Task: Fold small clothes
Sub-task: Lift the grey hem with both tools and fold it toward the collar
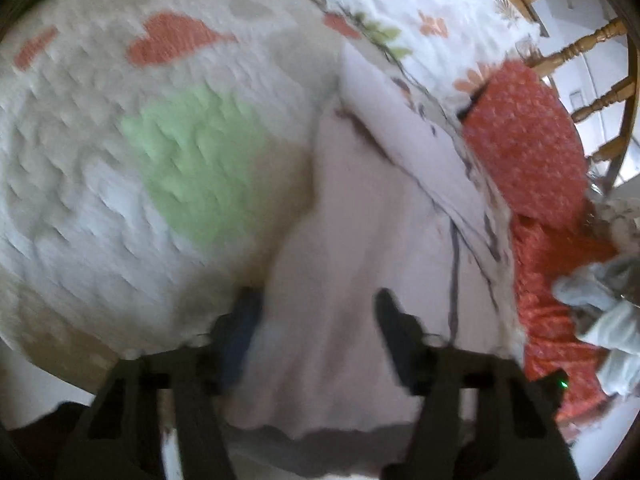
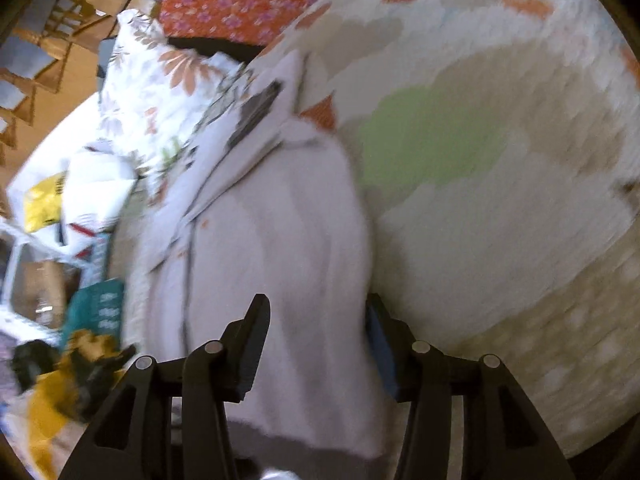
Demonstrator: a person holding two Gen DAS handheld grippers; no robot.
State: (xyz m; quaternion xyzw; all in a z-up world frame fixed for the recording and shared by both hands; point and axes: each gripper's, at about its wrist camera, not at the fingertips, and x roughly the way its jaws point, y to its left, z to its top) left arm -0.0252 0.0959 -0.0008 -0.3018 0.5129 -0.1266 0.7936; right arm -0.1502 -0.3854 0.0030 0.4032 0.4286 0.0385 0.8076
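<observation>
Both views smear with motion blur, so the quilted cover (image 1: pixel 120 160) shows only soft patches of green and orange. The pale pink garment (image 1: pixel 352 280) runs out below the bottom edge in both wrist views, its near hem unseen. Whether the left gripper (image 1: pixel 316 312) pads press the cloth cannot be told — same for the right gripper (image 2: pixel 316 316). Right of the garment, a grey-white bundle (image 1: pixel 608 308) is cut by the frame edge — unidentifiable.
</observation>
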